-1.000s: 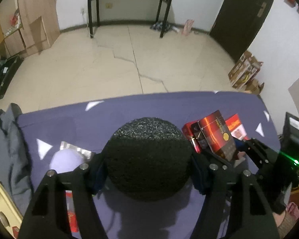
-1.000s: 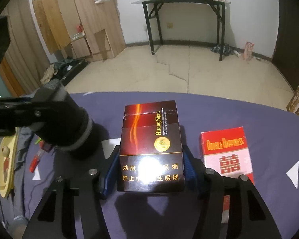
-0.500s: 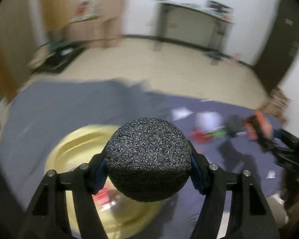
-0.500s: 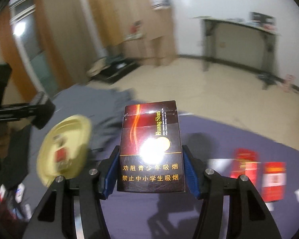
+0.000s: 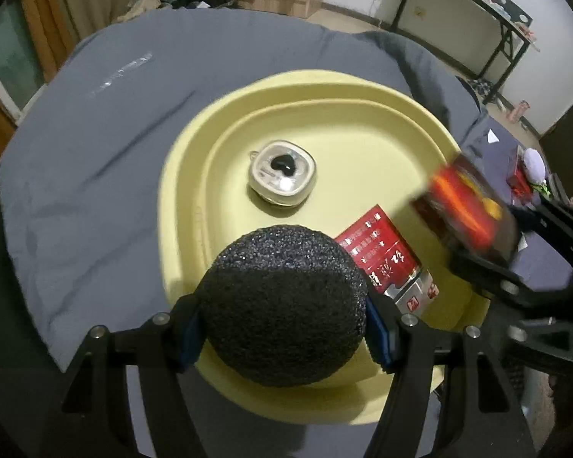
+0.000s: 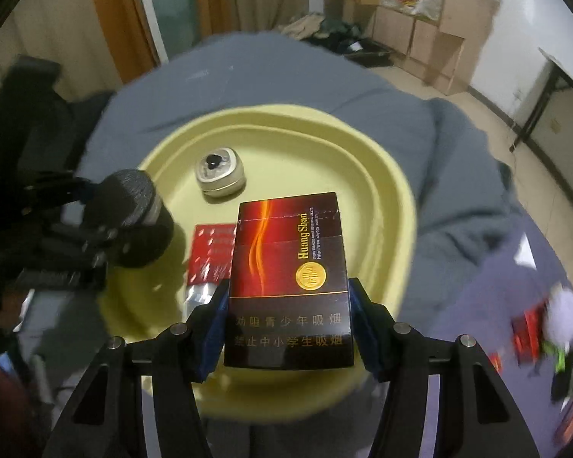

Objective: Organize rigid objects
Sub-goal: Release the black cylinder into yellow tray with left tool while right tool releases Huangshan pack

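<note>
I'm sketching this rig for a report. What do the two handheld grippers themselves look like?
Both look alike. The left gripper and the right gripper are matte black, each with two angular fingers ending in blue pads and dotted with round silver bolt heads. No cables, markings, hands or sleeves are clearly visible in either wrist view.

The yellow tray [image 5: 195, 175] contains one small round tin [image 5: 282, 173] and one red cigarette pack [image 5: 386, 255]. Above the tray are one dark cigarette pack [image 6: 290, 278] and one black foam ball [image 5: 282, 316].
</note>
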Available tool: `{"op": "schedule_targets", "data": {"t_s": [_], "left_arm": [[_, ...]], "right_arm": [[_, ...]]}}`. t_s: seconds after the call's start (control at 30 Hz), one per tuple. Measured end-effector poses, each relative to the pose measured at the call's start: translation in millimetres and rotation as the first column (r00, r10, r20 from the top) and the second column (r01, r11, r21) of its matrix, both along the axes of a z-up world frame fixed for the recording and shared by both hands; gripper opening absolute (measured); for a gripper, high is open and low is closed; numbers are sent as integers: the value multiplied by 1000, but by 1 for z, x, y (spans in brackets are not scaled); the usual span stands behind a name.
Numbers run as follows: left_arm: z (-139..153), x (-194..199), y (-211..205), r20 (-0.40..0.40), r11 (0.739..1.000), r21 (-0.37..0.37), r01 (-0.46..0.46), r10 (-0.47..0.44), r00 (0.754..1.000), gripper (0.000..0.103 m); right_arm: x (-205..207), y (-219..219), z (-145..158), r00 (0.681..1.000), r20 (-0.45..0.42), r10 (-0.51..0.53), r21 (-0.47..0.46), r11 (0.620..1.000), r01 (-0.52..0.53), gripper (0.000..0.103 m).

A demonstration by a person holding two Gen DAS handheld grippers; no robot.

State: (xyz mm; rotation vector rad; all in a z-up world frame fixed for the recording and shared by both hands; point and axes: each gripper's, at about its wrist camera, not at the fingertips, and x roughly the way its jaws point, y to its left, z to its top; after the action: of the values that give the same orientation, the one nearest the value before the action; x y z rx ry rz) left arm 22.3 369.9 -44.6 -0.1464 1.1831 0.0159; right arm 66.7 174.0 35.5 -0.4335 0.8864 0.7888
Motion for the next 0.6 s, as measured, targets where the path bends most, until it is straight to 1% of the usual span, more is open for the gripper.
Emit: {"op": "schedule_targets", "data": {"t_s": [0.1, 0.17, 0.23, 0.33, 0.4, 0.43, 0.47, 0.5, 0.53, 0.57, 0.6], "left_arm": [[-11, 5, -4, -21, 1000, -10, 8, -8, 1000, 69], [-16, 4, -1, -16, 1000, -23, 4, -4, 1000, 69], [-20, 4, 0, -17, 999, -32, 1, -2, 1000, 70], [-19, 2, -2, -5, 1000, -18, 15, -15, 1000, 70], [-18, 2, 0, -12, 999, -32, 16, -16, 1000, 73], [-15, 1, 3, -14, 998, -58, 11, -12, 1000, 77], [-10, -4, 7, -10, 997, -81, 5, -6, 1000, 85], [-6, -5, 8, 0, 995, -102, -3, 3, 1000, 90], [2, -8, 10, 15, 993, -114, -12, 13, 1000, 99], [13, -10, 10, 40, 994, -113, -15, 20, 999, 103], [24, -10, 6, 62, 994, -105, -9, 16, 998, 103]], "right_arm": [[17, 26, -13, 1000, 17, 9, -83, 997, -7, 57], [23, 33, -20, 1000, 13, 14, -97, 995, -13, 57], [27, 33, -21, 1000, -6, 2, -61, 998, -2, 57], [32, 34, -22, 999, -37, -17, -31, 999, 16, 58], [38, 35, -20, 998, -48, -30, -18, 999, 29, 58], [40, 35, -20, 998, -50, -37, -10, 999, 36, 60], [40, 30, -17, 998, -51, -39, 4, 999, 39, 65], [33, 23, -12, 998, -52, -41, 29, 999, 43, 78], [29, 11, -3, 997, -47, -54, 71, 996, 57, 91], [24, -1, 8, 997, -39, -69, 107, 992, 73, 96], [20, -16, 17, 995, -31, -91, 148, 984, 94, 98]]}}
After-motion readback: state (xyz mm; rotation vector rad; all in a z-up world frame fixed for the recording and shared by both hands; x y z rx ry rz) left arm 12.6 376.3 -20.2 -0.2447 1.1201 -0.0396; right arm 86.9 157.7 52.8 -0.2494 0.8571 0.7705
